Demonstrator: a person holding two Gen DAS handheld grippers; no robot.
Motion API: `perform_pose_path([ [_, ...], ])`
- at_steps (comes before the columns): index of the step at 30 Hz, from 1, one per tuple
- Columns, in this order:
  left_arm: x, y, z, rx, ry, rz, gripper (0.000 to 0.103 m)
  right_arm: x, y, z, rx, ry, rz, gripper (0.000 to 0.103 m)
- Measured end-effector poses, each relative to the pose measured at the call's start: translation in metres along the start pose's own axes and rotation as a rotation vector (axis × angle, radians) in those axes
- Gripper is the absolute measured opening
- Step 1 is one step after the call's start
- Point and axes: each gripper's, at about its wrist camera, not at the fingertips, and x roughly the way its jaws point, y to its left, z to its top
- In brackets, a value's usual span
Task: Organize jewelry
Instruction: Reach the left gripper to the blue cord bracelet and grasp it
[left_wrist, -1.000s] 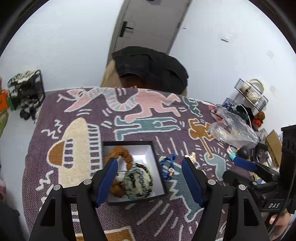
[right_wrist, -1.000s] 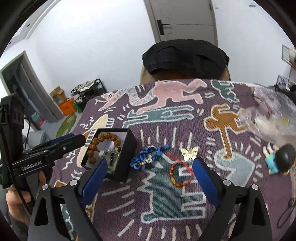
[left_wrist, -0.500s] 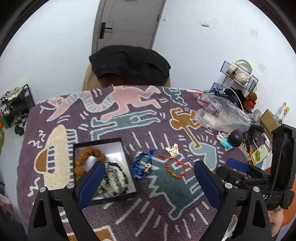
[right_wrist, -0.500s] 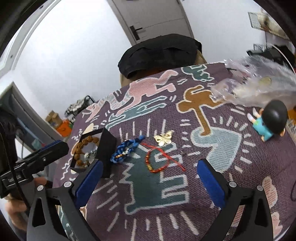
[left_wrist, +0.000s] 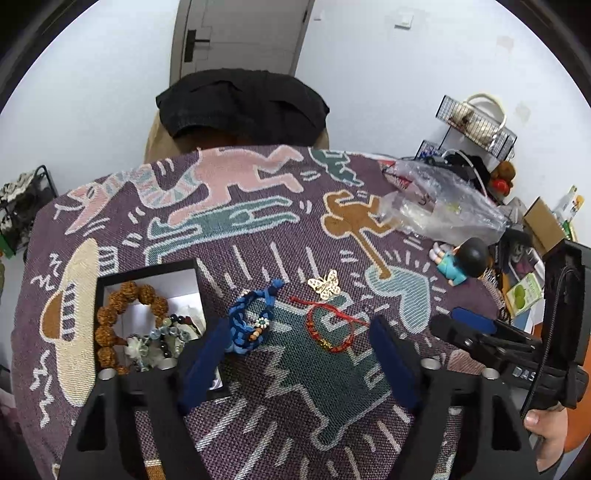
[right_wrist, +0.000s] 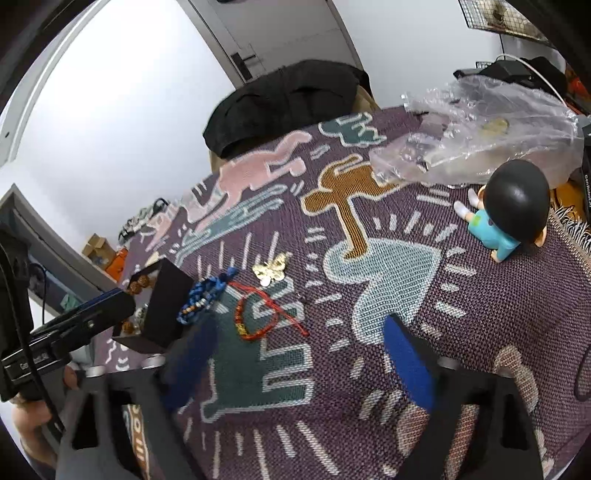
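A black jewelry box (left_wrist: 147, 273) with a white inside holds a brown bead bracelet (left_wrist: 110, 317) and a dark green bead bracelet (left_wrist: 159, 341). On the patterned cloth lie a blue braided bracelet (left_wrist: 251, 321), a red string bracelet (left_wrist: 328, 328) and a gold butterfly (left_wrist: 325, 284). My left gripper (left_wrist: 295, 354) is open and empty, hovering over the blue and red bracelets. My right gripper (right_wrist: 295, 354) is open and empty, just right of the red bracelet (right_wrist: 258, 317). The box (right_wrist: 162, 306), blue bracelet (right_wrist: 207, 295) and butterfly (right_wrist: 271, 273) also show in the right wrist view.
A doll with a black head (right_wrist: 506, 218) sits at the right; a crumpled clear plastic bag (right_wrist: 480, 136) lies behind it. A chair with black cloth (left_wrist: 243, 107) stands beyond the table's far edge. Clutter and a wire rack (left_wrist: 476, 125) stand at the right.
My left gripper has moved right from over the box to over the loose bracelets. My right gripper has swung right and lower, toward the doll. Both stay open.
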Motion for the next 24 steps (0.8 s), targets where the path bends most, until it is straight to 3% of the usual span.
perform_pose_path([
  [1,0.004,-0.001,0.0,-0.001,0.011,0.0,0.066,0.004,-0.001,0.001,0.004,0.014,0.001,0.069],
  [5,0.02,-0.003,0.002,0.023,0.043,0.021,0.06,0.02,0.003,0.004,-0.02,0.042,-0.006,0.064],
  [7,0.029,-0.002,0.004,0.029,0.067,0.036,0.052,0.03,0.005,0.006,-0.03,0.063,-0.002,0.051],
  [9,0.036,-0.002,0.005,0.028,0.09,0.043,0.046,0.038,0.005,0.008,-0.031,0.084,0.0,0.045],
  [18,0.07,-0.003,0.007,0.064,0.162,0.11,0.042,0.071,0.008,0.019,-0.045,0.135,-0.023,0.039],
  [20,0.077,-0.001,0.006,0.068,0.177,0.123,0.04,0.079,0.011,0.021,-0.053,0.147,-0.035,0.034],
  [24,0.082,0.001,0.005,0.079,0.188,0.156,0.035,0.091,0.013,0.019,-0.067,0.188,-0.061,0.006],
])
